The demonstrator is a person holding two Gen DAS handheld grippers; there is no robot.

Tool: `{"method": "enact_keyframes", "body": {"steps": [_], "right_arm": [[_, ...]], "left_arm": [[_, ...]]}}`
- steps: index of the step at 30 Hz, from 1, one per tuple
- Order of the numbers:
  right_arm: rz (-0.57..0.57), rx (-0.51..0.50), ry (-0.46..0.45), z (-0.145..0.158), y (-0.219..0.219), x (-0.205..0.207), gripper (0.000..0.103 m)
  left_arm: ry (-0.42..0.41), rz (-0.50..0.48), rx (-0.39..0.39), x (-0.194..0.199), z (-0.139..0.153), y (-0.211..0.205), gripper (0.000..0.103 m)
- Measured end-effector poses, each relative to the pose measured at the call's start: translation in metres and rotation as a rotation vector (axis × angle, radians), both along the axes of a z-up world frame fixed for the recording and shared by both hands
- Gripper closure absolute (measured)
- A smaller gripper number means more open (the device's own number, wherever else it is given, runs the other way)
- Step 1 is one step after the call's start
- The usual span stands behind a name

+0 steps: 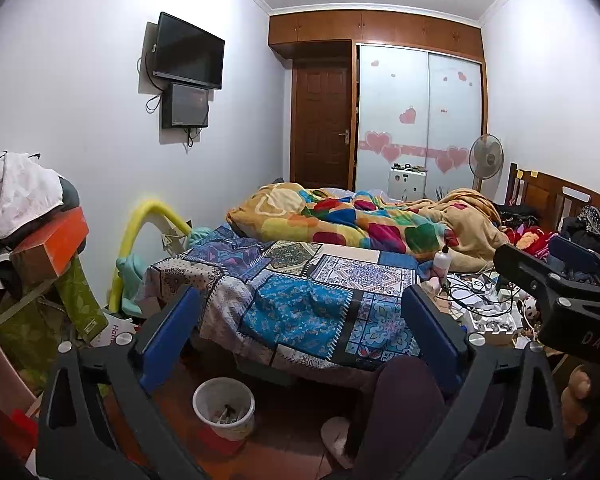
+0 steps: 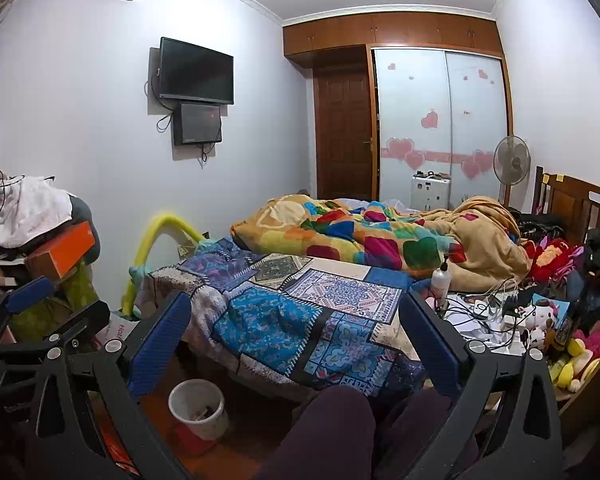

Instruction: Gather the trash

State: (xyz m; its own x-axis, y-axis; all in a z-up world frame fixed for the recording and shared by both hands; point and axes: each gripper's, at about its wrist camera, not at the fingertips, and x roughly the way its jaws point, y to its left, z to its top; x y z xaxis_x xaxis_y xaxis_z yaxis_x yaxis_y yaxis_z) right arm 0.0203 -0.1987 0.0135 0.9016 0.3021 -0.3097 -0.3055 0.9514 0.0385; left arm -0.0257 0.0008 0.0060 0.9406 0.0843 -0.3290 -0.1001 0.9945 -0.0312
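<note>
A white waste bin (image 1: 236, 426) (image 2: 214, 424) stands on the wooden floor at the foot of the bed, with a few dark scraps inside. My left gripper (image 1: 300, 300) is open wide above and behind the bin, and nothing sits between its blue pads. My right gripper (image 2: 294, 308) is also open and empty, facing the patchwork bedspread (image 2: 268, 320). In the left wrist view the right gripper (image 1: 540, 264) shows at the right edge. In the right wrist view the left gripper (image 2: 56, 304) shows at the left edge. Neither touches the bin.
A tangle of cables, chargers and papers (image 2: 488, 312) lies on the bed's right side beside a white pump bottle (image 2: 441, 280) and plush toys (image 2: 572, 356). Boxes and cloth (image 1: 48, 248) pile up at left. The person's knees (image 2: 332, 432) and a slipper (image 1: 336, 436) are below.
</note>
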Motion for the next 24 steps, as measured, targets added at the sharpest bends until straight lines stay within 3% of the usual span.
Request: {"method": "enact_keyframes", "body": {"steps": [24], "right_arm": [[0.005,-0.008,0.001,0.0007,-0.0030,0.0004,0.000]], "left_arm": [[0.013,-0.021,-0.019,0.0014,0.0000,-0.0040,0.001]]}}
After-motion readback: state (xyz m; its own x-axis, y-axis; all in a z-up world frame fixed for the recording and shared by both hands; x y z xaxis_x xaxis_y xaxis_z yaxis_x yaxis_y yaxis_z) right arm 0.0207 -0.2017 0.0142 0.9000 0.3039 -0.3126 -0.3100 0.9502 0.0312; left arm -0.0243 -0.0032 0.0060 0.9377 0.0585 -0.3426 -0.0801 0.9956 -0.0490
